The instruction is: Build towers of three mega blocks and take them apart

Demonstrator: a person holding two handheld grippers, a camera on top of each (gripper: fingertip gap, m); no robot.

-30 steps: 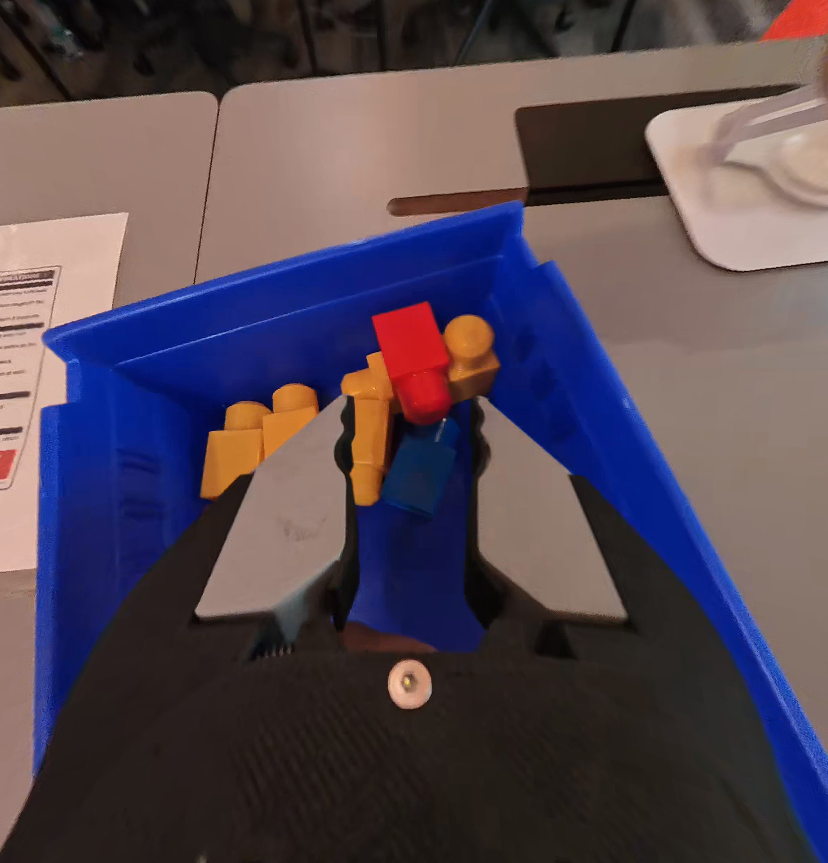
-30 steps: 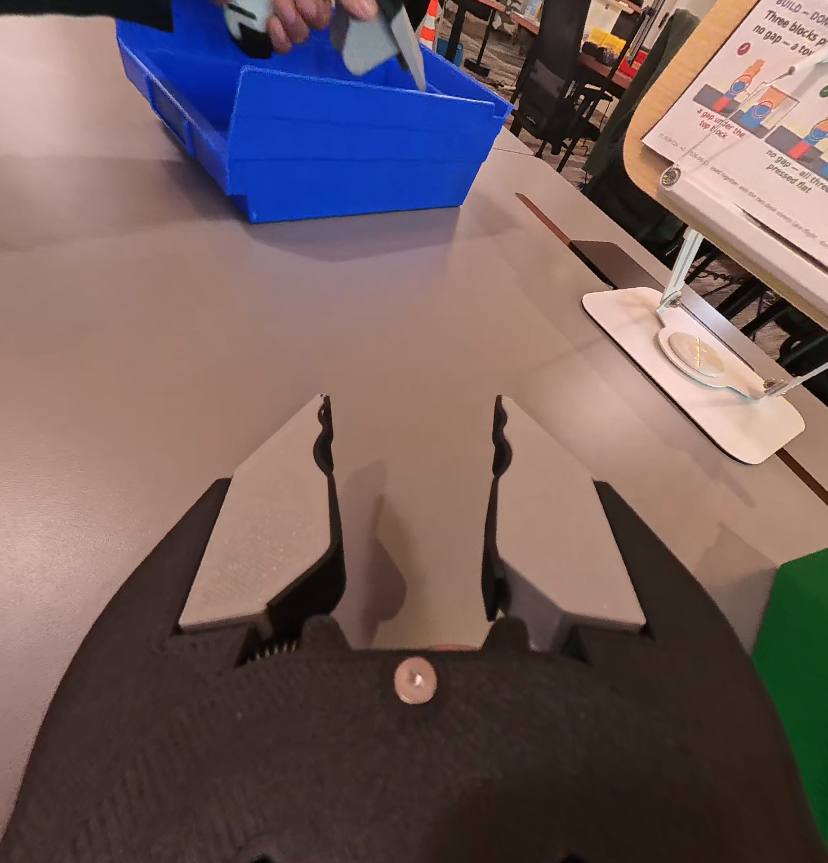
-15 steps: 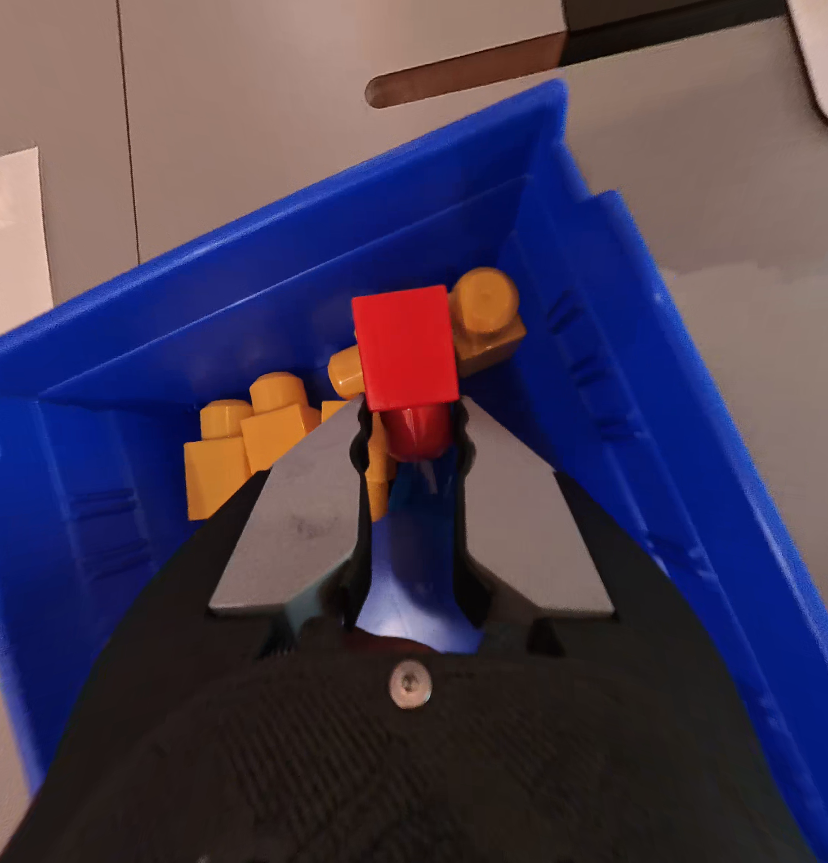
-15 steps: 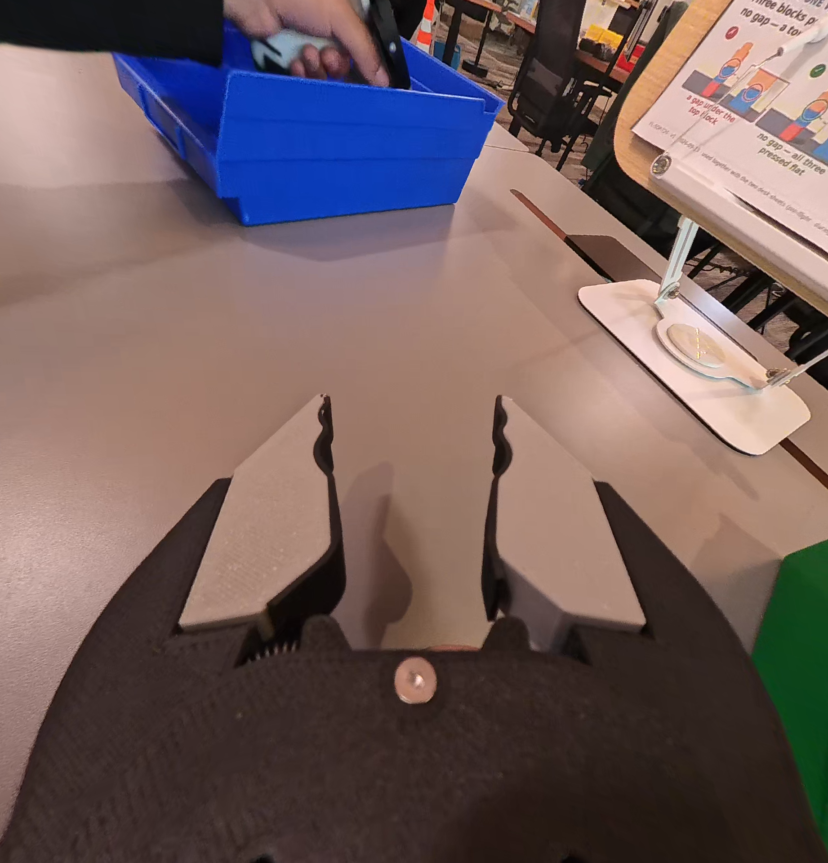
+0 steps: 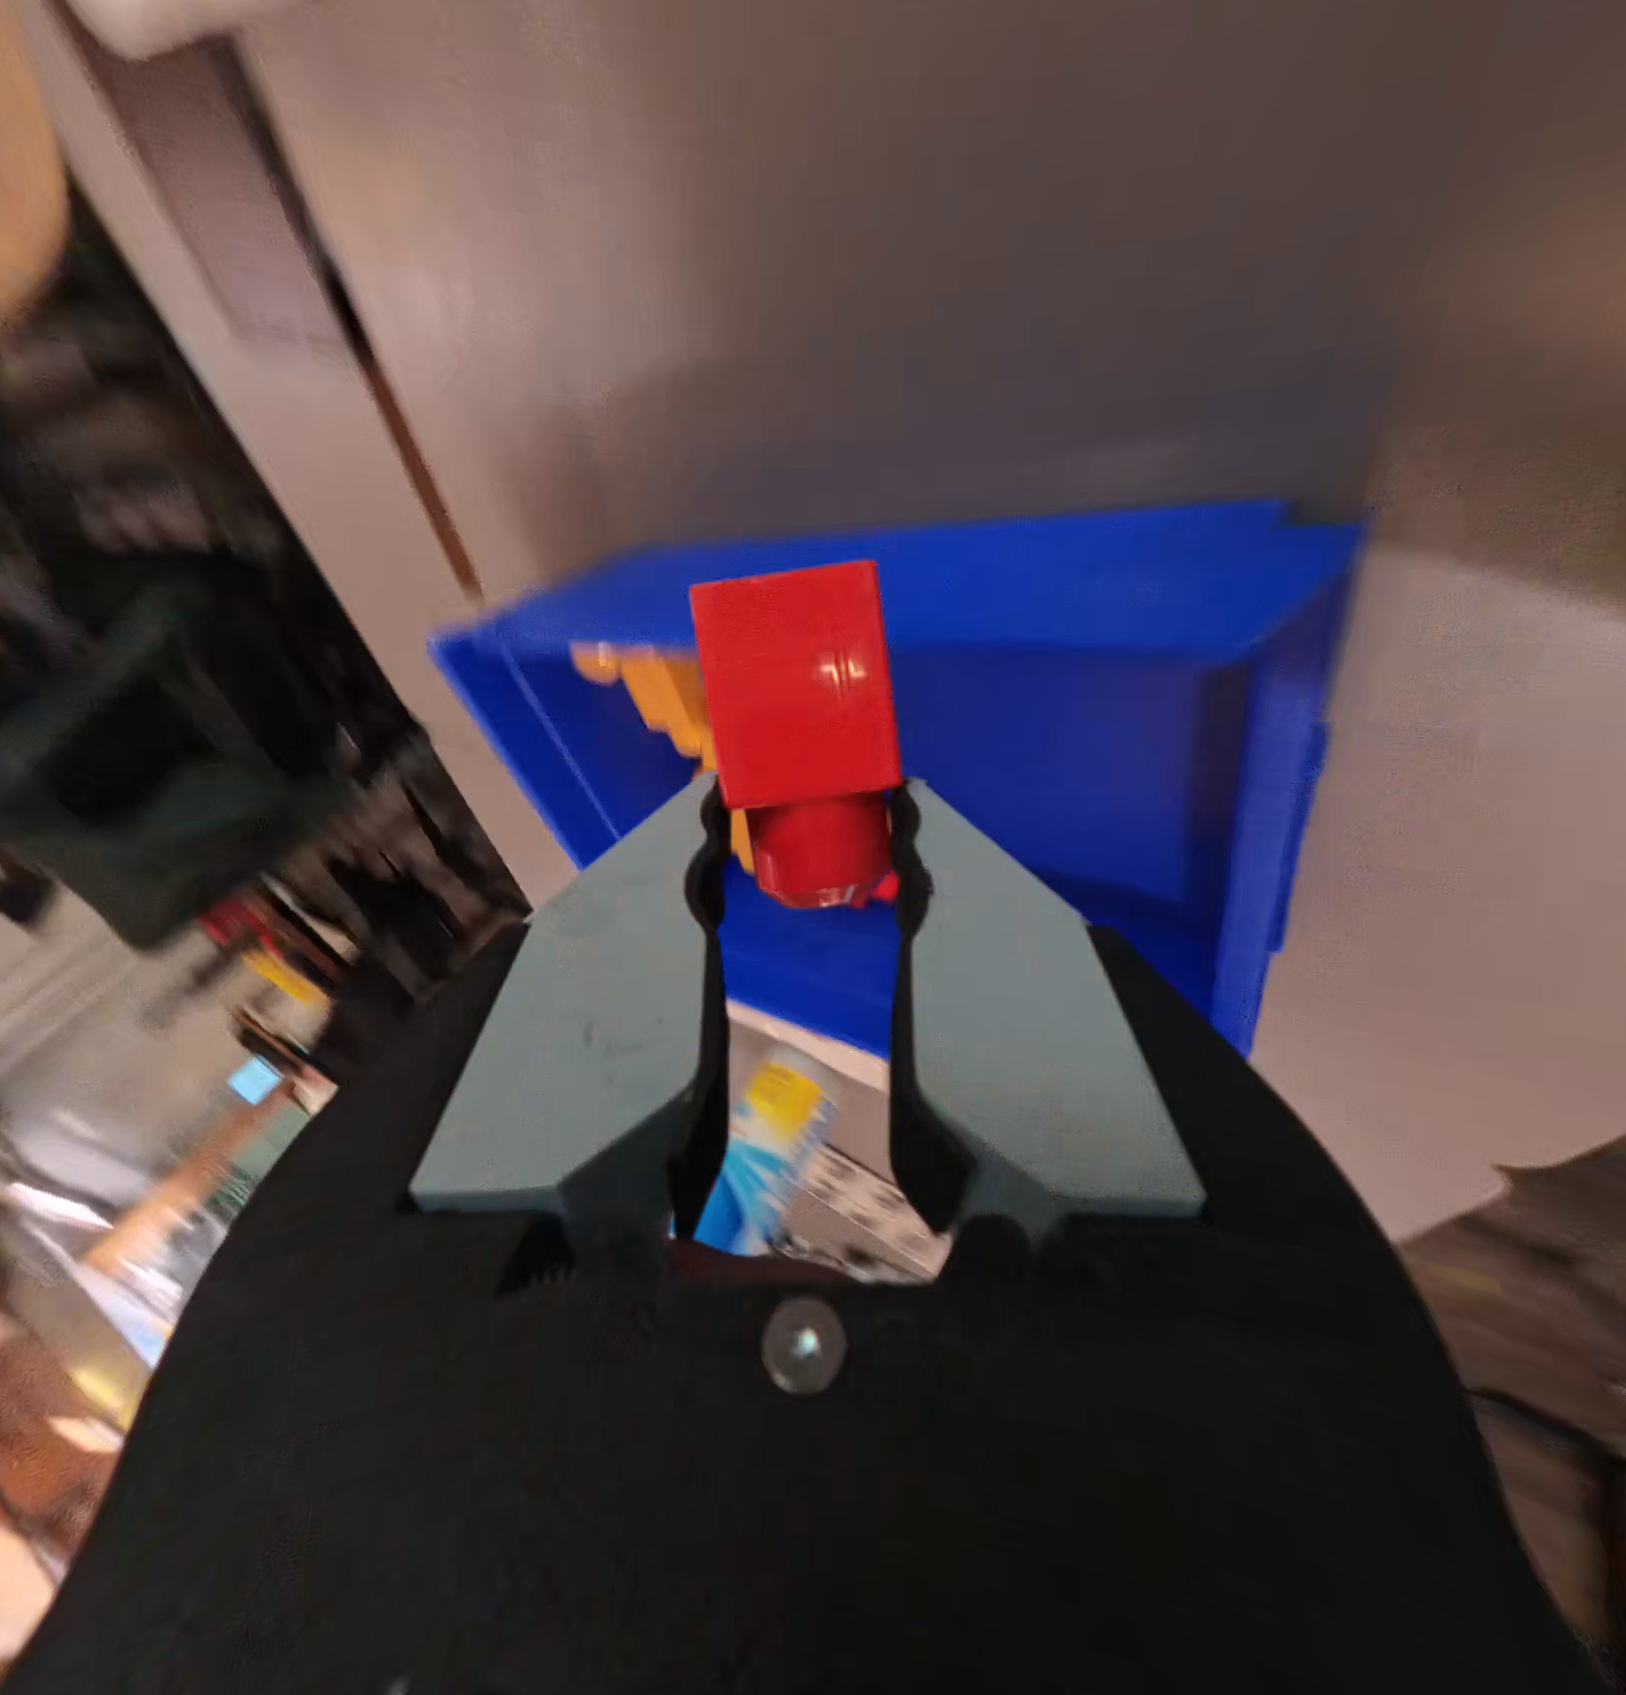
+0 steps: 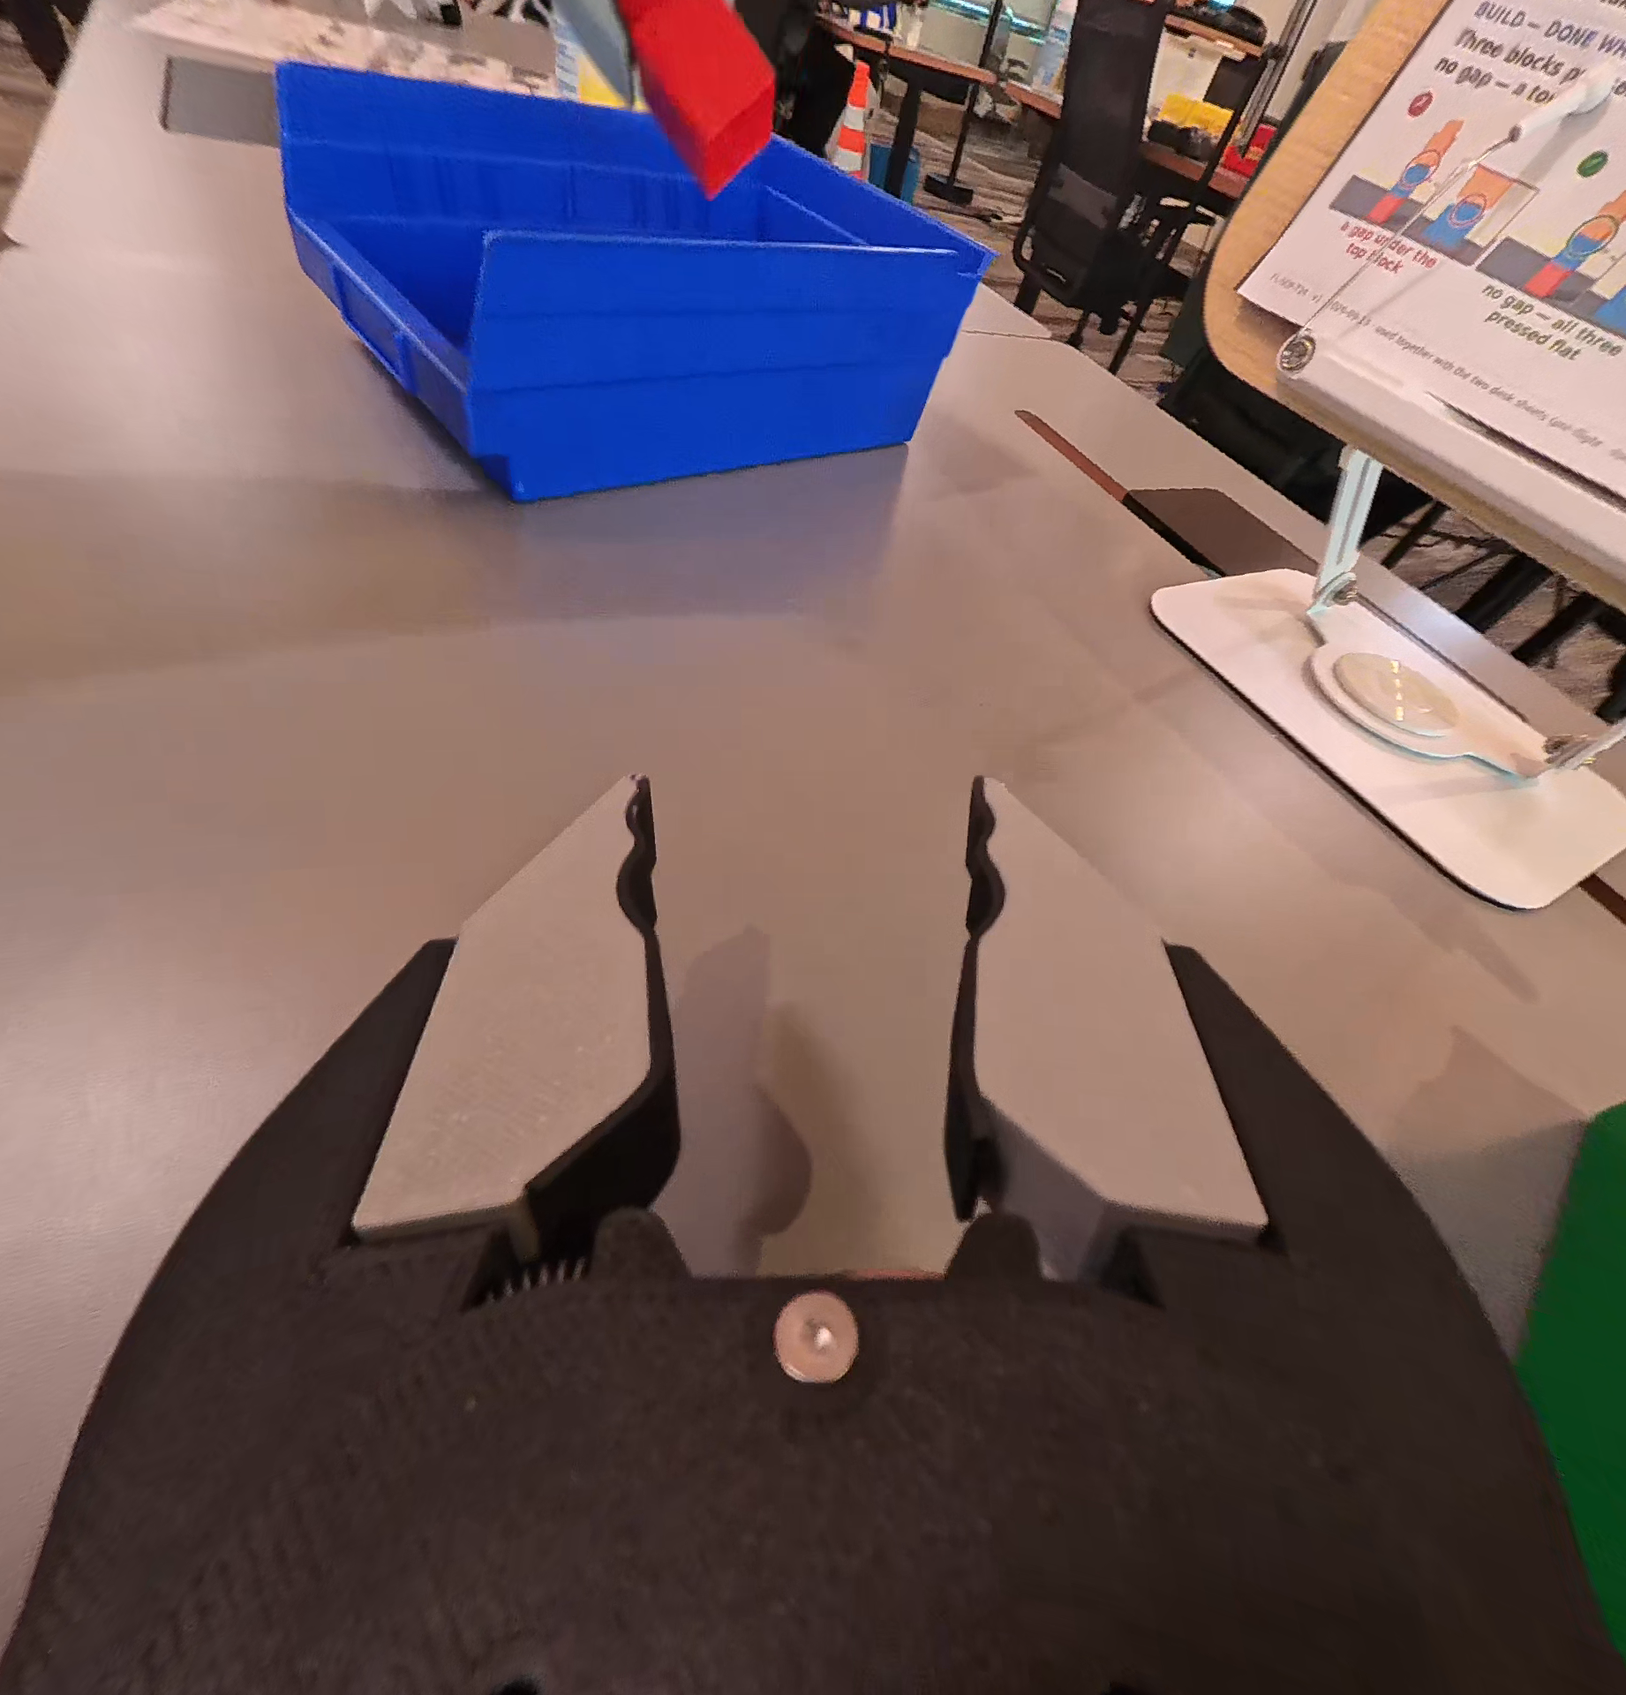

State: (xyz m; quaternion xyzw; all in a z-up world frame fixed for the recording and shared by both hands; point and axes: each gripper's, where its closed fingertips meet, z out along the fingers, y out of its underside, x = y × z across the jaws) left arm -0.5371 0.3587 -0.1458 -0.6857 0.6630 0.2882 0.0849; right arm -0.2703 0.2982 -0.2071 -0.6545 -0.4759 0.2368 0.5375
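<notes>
My left gripper [image 5: 805,816] is shut on the stud of a red block [image 5: 796,697] and holds it in the air above the blue bin [image 5: 1250,734]. Several orange blocks [image 5: 649,692] lie in the bin's far corner. In the right wrist view the red block [image 6: 704,87] hangs above the blue bin [image 6: 699,367] at the far end of the table, held by the left gripper's fingers [image 6: 598,37]. My right gripper [image 6: 809,825] is open and empty, low over the grey table [image 6: 608,660].
A white stand base [image 6: 1396,734] carrying an instruction board [image 6: 1506,202] stands at the right. A green object [image 6: 1607,1376] sits at the near right edge. Chairs and other tables are behind. The left wrist view is motion-blurred. One gripper's finger ends stand about 30 centimeters off the other's. The left gripper is farther from the green object [image 6: 1607,1376], some 45 centimeters, than the right, some 20 centimeters.
My left gripper shut on the red block in the bin and lifted it clear, swinging upward. The right gripper has stayed open over the table.
</notes>
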